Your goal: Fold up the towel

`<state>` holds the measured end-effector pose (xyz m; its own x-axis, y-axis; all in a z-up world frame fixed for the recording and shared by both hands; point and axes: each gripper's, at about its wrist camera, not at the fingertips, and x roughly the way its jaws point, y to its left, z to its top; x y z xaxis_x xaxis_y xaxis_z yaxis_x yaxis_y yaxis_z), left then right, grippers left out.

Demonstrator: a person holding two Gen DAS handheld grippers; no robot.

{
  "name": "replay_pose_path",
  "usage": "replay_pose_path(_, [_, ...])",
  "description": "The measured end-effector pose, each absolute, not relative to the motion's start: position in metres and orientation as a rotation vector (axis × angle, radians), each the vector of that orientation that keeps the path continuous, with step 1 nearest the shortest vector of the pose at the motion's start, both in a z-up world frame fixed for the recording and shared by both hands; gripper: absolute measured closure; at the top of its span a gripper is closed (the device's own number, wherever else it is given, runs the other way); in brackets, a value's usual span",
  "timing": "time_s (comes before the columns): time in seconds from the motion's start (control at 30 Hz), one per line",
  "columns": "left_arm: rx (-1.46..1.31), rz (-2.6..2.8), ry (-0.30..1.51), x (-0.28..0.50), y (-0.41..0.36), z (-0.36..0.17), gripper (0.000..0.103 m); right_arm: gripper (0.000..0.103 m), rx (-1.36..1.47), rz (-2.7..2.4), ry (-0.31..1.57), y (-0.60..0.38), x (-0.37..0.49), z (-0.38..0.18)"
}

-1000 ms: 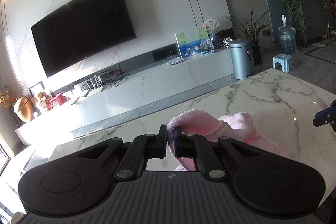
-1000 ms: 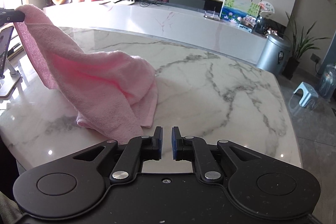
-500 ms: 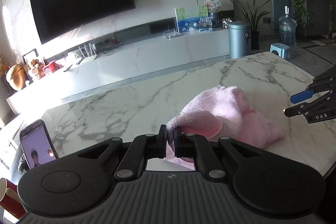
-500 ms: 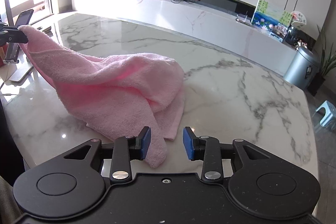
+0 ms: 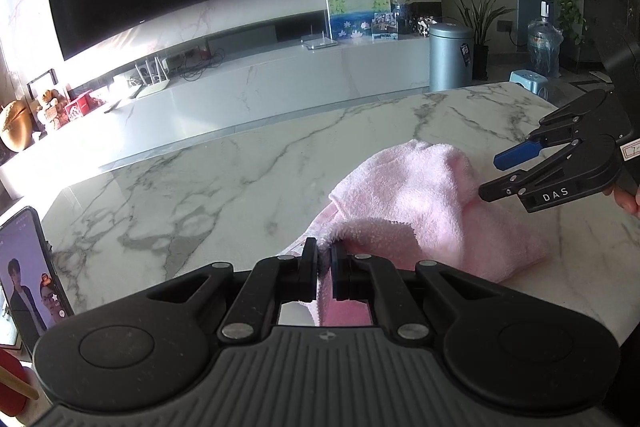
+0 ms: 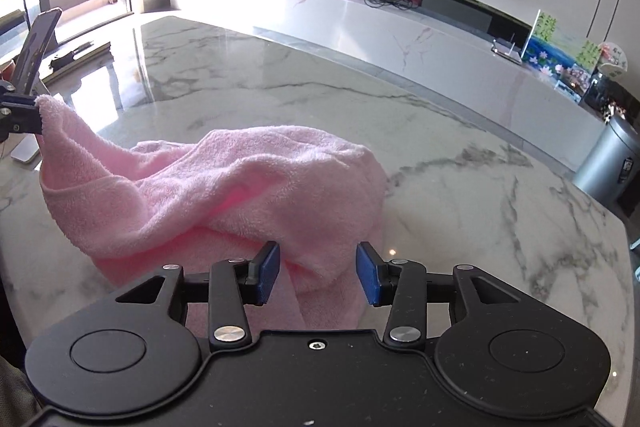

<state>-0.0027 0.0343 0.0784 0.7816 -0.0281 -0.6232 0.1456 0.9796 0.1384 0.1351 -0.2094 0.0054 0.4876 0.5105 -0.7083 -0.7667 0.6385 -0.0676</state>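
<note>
Our left gripper pinches one corner of the pink towel, which slumps on the marble table. Our right gripper is nearer the heap, its fingers spread wide around a hanging fold directly between them, ready to close.

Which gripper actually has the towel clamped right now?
The left gripper: shut on a towel corner. The right gripper is open, fingers straddling a fold.
</note>
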Motion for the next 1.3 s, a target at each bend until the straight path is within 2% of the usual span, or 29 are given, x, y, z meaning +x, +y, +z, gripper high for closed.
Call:
replay_pose_path(0.4, [0.155, -0.104, 0.701, 0.005, 0.039, 0.071, 0.098, 0.059, -0.365, 0.87, 0.73, -0.182, 0.156, -0.011])
replay_pose_path(0.43, [0.153, -0.103, 0.702, 0.006, 0.039, 0.071, 0.098, 0.063, -0.342, 0.867, 0.741, -0.183, 0.158, -0.013])
replay_pose_path(0.47, [0.151, -0.1, 0.703, 0.007, 0.039, 0.071, 0.098, 0.085, -0.326, 0.862, 0.746, -0.184, 0.159, -0.014])
replay_pose_path(0.5, [0.149, -0.097, 0.704, 0.007, 0.04, 0.071, 0.098, 0.096, -0.326, 0.856, 0.748, -0.184, 0.159, -0.014])
replay_pose_path(1.03, [0.167, -0.079, 0.683, 0.0, 0.035, 0.077, 0.098, 0.102, -0.248, 0.738, 0.73, -0.261, 0.12, 0.032])
replay_pose_path(1.17, [0.169, -0.082, 0.681, -0.003, 0.032, 0.078, 0.098, 0.1, -0.249, 0.707, 0.733, -0.272, 0.113, 0.034])
replay_pose_path(1.3, [0.169, -0.091, 0.682, -0.007, 0.03, 0.079, 0.098, 0.093, -0.235, 0.698, 0.736, -0.27, 0.112, 0.035])
